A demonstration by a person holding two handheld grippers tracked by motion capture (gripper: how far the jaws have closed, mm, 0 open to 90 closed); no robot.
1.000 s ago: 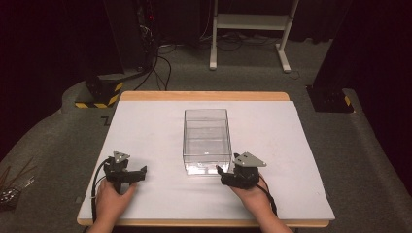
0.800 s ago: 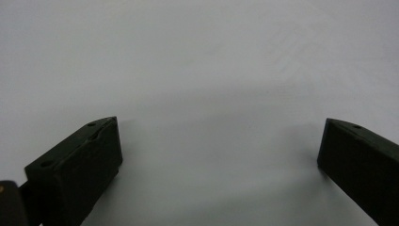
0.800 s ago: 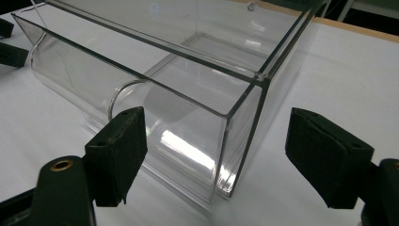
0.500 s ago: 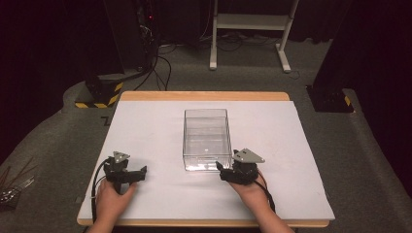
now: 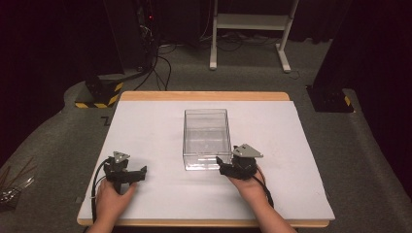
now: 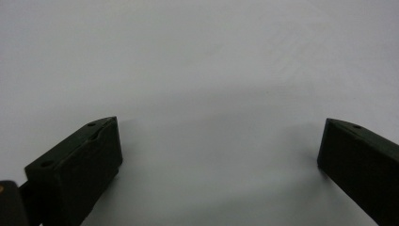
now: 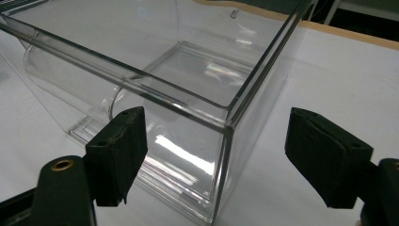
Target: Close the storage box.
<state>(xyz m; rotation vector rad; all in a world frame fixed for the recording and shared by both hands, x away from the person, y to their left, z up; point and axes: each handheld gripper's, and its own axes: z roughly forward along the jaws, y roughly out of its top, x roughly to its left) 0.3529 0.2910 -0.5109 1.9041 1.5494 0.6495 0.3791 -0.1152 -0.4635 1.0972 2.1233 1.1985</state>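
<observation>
While the clear plastic box stands open-topped near the middle of the table, on the white sheet that covers most of it, both hand-held grippers sit on the person's side of that box. The right gripper lies just beside the box's near right corner, held by the right hand, with its grey three-cornered plate on top. In the right gripper view its fingers are spread wide, and the box's corner edge rises between them; one finger stands in front of the box's near wall and the other out past its side wall, over bare white sheet. Whether either finger touches the plastic cannot be told. The box looks empty, with a curved cut-out in its near wall.

The left gripper rests well apart from the box, off to its near left, in the left hand, a black cable looping from it. In the left gripper view its fingers are also spread wide, with nothing but the white sheet between them.

Beyond the box, past the table's far wooden edge, a white stand sits on the grey floor.
</observation>
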